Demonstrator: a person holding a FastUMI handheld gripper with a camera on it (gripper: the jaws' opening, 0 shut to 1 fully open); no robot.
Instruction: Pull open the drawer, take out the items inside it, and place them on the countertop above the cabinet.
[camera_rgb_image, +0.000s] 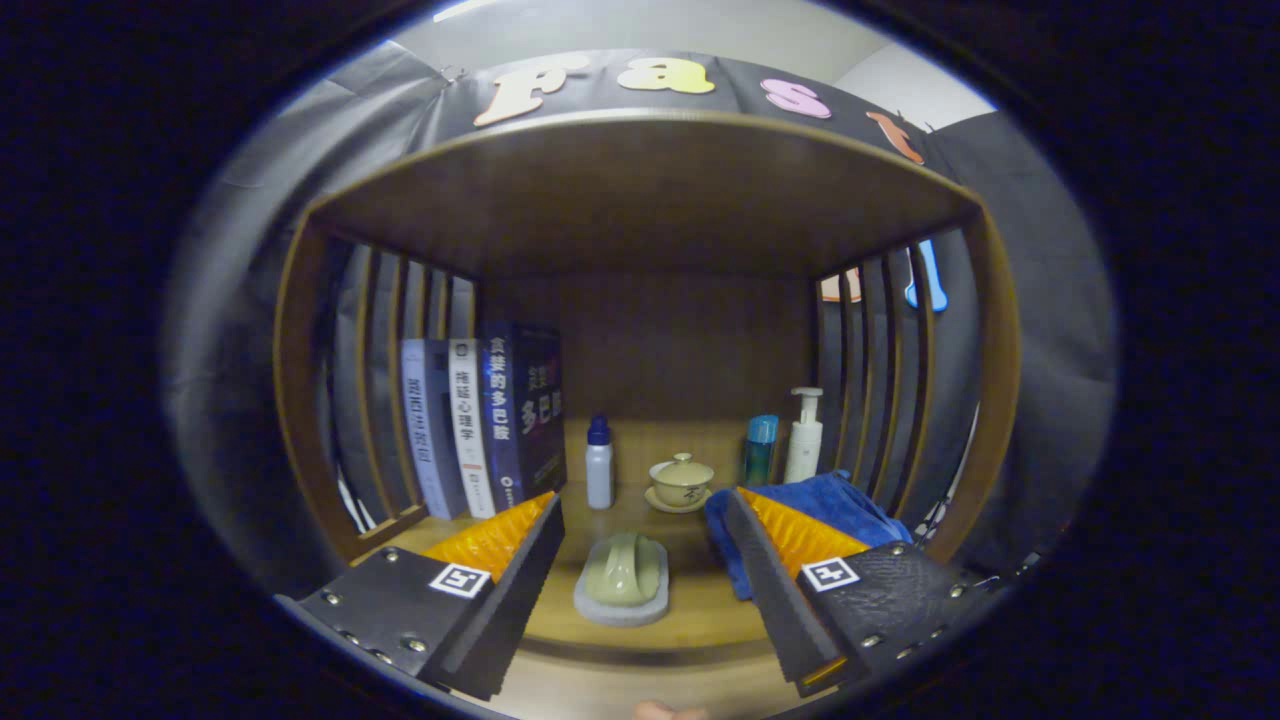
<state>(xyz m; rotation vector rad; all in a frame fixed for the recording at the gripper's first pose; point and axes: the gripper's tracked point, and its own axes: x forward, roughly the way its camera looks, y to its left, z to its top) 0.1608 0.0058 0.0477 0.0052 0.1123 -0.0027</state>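
The claw (640, 560) stands wide, its 2 fingers spread apart and holding nothing, pointed into a brown wooden cabinet (640, 200) with slatted sides. Between the fingers, just ahead of them on the wooden worktop (700, 610), lies a pale green ridged lump on a grey oval dish (621, 580); it touches neither finger, and what the lump is cannot be told. The front edge of the worktop is cut off below the fingers, and the task's drawer cannot be made out here. A small pinkish shape (668, 711) peeps in at the very bottom, too little of it to name.

Beyond the fingers, at the back, a white plastic bottle with a dark blue cap (599, 463) stands upright just beside a row of upright books (480, 425) that leans against the left slats; the left finger hides the foot of the nearest book. Near the middle sits a cream lidded ceramic cup on its saucer (682, 483). To its right stand a teal cylindrical bottle (759, 450) and a white pump bottle (803, 437), close together. A crumpled blue cloth (830, 500) lies in front of those 2, its lower part covered by the right finger, and it hides the bottles' bases.
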